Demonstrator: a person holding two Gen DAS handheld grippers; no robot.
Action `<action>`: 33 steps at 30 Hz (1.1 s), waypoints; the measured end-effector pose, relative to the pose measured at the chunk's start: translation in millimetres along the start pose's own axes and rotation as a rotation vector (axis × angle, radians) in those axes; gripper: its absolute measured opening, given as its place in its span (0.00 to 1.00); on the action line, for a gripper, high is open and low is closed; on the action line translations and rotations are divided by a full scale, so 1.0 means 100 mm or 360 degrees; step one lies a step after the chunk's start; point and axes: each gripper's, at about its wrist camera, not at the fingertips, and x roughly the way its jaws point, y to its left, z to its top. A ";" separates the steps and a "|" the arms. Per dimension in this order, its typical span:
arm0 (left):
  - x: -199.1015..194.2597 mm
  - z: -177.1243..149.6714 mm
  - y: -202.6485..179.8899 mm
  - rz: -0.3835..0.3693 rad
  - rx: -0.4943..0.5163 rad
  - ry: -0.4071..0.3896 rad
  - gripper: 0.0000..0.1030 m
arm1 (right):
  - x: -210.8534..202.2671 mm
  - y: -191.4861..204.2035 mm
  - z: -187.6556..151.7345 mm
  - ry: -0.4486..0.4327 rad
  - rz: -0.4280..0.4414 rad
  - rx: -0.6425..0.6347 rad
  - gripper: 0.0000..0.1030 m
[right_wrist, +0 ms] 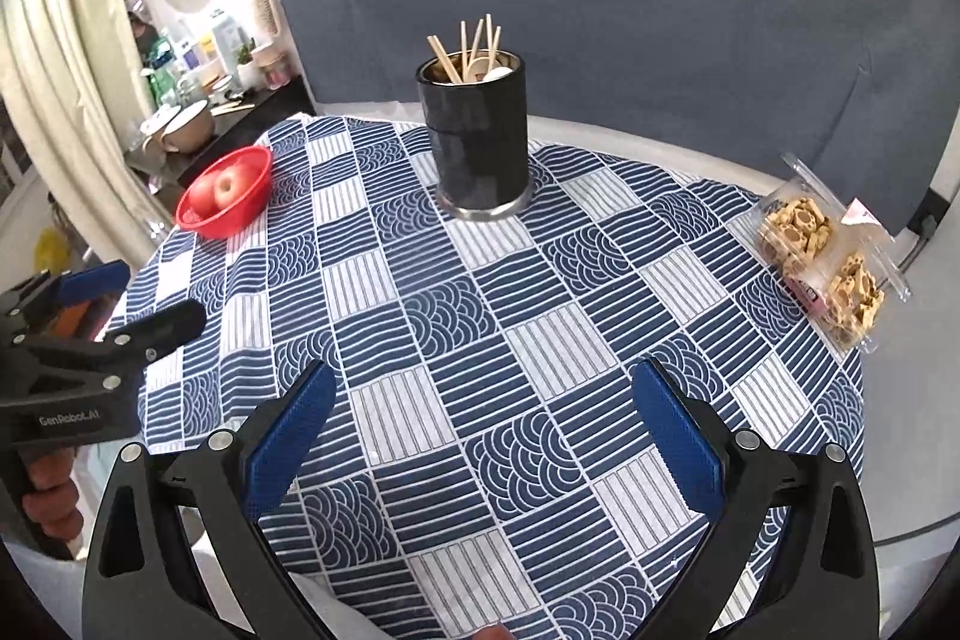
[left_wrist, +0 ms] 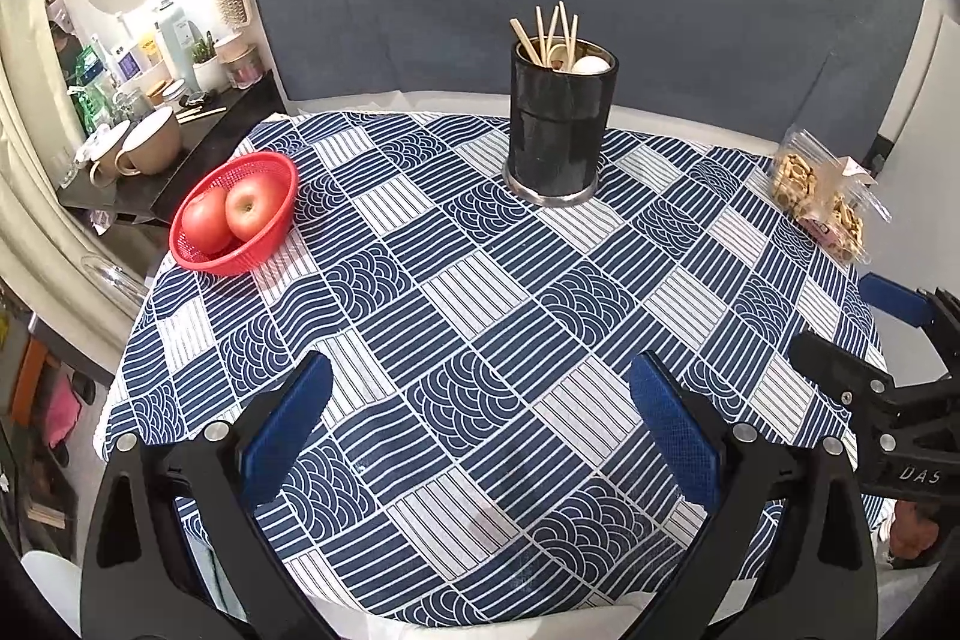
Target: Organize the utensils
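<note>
From my seat I can't make out what sits inside the black holder (left_wrist: pixel 559 124): its wall hides all but the tips of the wooden sticks (left_wrist: pixel 549 31) and a pale rounded end (left_wrist: pixel 591 65). The right gripper (left_wrist: pixel 864 334) is cut by the left view's edge, so only part of its fingers shows. The basket (left_wrist: pixel 237 220) rim covers the apples' (left_wrist: pixel 231 211) undersides. The side shelf's bottles (left_wrist: pixel 96 82) are too small and blurred to read
</note>
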 end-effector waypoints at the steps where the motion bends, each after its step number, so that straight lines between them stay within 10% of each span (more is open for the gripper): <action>1: 0.01 0.00 0.00 -0.0005 0.0000 0.0006 0.94 | -0.01 0.00 0.00 -0.0002 -0.0005 0.0003 0.92; 33: -0.02 -0.01 -0.12 -0.0050 0.0091 -0.0006 0.94 | -0.02 -0.03 -0.03 0.0022 -0.0019 0.0045 0.92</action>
